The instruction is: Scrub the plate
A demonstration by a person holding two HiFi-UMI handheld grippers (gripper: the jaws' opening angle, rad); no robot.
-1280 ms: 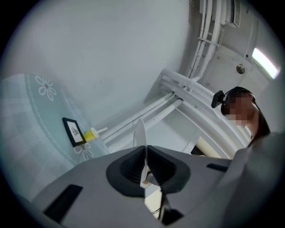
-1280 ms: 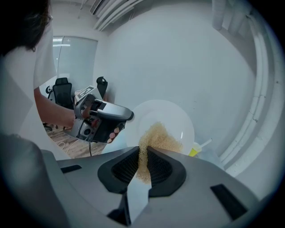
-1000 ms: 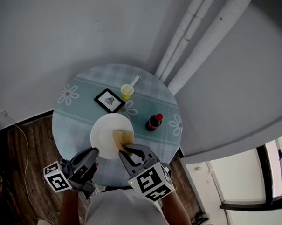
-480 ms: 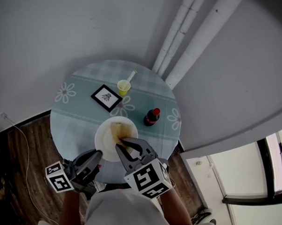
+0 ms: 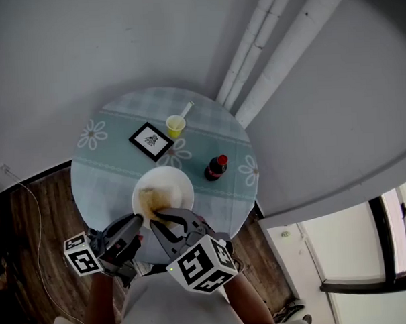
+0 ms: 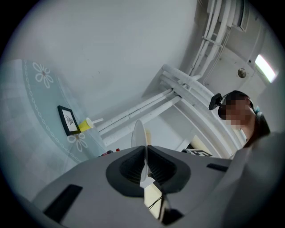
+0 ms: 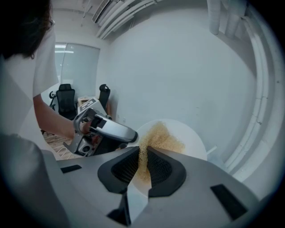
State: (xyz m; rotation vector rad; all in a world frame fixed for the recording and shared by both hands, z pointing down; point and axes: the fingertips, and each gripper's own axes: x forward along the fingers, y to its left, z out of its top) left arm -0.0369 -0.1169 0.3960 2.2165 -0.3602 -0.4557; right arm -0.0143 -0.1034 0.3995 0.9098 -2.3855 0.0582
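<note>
At the near edge of the round bench (image 5: pixel 99 172), the white plate (image 5: pixel 178 184) lies within reach of both tools, its inner face partly covered by a tan, fibrous scouring pad (image 5: pixel 151 197). The right claw (image 5: pixel 166 217) is clenched on this pad: in the right gripper view the jaws stand only a narrow gap apart, with the pad (image 7: pixel 143 153) filling that gap and spreading forward onto the plate (image 7: pixel 193 139). The left claw (image 5: pixel 136 221) grasps the plate at its near left rim. In the left gripper view the jaws are almost together, and the thin plate (image 6: pixel 139 133) runs edge-on between the pads, which press on it from both sides. The right gripper view also shows the left claw (image 7: pixel 132 138) meeting the plate rim just beside the pad. Farther back on the bench, a dark bottle (image 5: pixel 215 168) with a red cap stands to the right of the plate. A framed picture (image 5: pixel 151 141) and a yellow cup (image 5: pixel 175 126) sit near the far edge. White pipes (image 5: pixel 266 61) run along the wall behind.
</note>
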